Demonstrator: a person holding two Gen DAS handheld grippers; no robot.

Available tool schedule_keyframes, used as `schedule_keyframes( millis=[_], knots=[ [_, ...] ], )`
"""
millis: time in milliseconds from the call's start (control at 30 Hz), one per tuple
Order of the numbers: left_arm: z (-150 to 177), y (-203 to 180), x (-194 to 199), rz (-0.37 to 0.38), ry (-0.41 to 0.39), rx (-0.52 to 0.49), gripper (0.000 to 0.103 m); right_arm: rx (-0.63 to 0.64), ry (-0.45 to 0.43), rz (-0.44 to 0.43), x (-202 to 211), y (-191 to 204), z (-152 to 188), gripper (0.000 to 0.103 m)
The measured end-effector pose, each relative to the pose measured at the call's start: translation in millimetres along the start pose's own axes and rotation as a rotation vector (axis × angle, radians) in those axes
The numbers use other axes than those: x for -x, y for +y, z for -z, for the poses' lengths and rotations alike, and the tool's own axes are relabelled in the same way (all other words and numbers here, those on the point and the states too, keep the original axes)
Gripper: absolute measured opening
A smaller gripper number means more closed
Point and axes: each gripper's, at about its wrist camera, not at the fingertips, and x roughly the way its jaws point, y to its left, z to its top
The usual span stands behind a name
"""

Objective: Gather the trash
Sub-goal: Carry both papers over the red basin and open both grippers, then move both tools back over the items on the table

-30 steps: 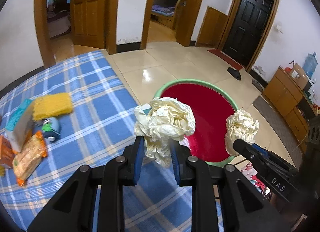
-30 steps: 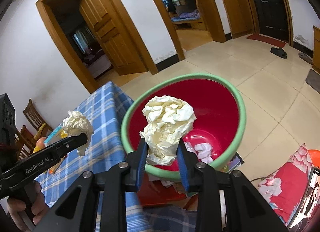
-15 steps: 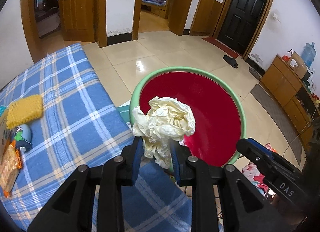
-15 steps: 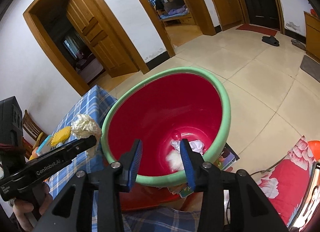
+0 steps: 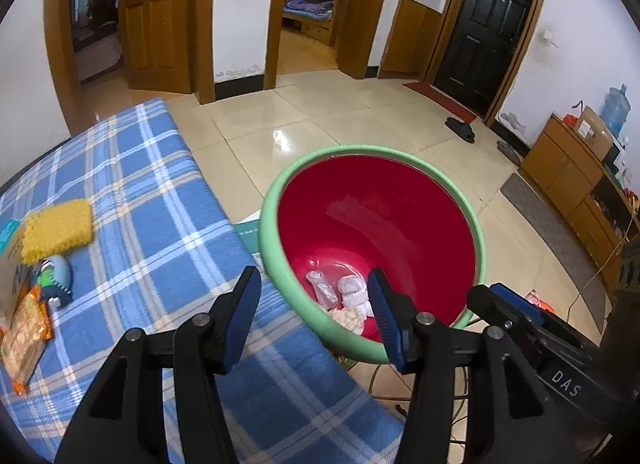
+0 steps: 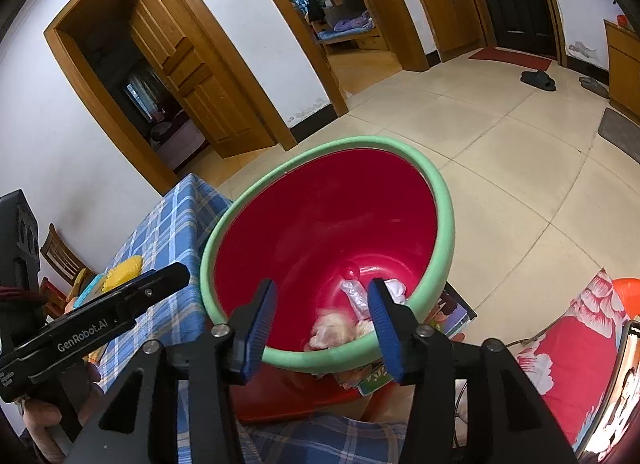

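A red basin with a green rim [image 5: 276, 200] [image 6: 444, 208] stands beside the blue checked table [image 5: 152, 184]. Crumpled paper wads [image 5: 352, 292] [image 6: 332, 334] lie at its bottom. My left gripper [image 5: 316, 312] is open and empty, over the basin's near rim at the table edge. My right gripper [image 6: 322, 316] is open and empty above the basin's near rim. The left gripper also shows in the right wrist view [image 6: 120, 304], and the right gripper's body shows in the left wrist view [image 5: 520, 320].
On the table's left side lie a yellow sponge [image 5: 56, 228], a small blue toy [image 5: 56, 276] and an orange snack packet [image 5: 24, 340]. A red stool [image 6: 280, 396] is under the basin. Tiled floor [image 5: 360, 112] lies beyond, with a wooden cabinet [image 5: 568, 176] at the right.
Both grippers opened and let go of their paper wads, first the right, then the left. The wads now lie in the basin.
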Motion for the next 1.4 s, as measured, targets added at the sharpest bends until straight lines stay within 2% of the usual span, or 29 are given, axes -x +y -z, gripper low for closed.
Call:
schedule_keyframes(
  millis=[167, 600, 1000, 1400],
  knots=[
    [3.9, 16.7, 19.8, -0.025, -0.029, 0.033, 0.055, 0.019, -0.003, -0.014, 4.0, 8.3, 0.6, 0.061],
    [13.3, 78.6, 71.4, -0.145, -0.103, 0.117, 0.055, 0.079, 0.007, -0.084, 6.0, 57.4, 6.6, 0.068],
    [33.4, 142.0, 119.4, -0.25, -0.155, 0.215, 0.055, 0.169, 0.04, -0.166, -1.9, 126.8, 13.2, 0.07],
    [59.4, 209.9, 164.1, -0.371, -0.206, 0.331, 0.055, 0.292, 0.096, -0.266, -19.9, 214.9, 21.0, 0.071]
  ],
)
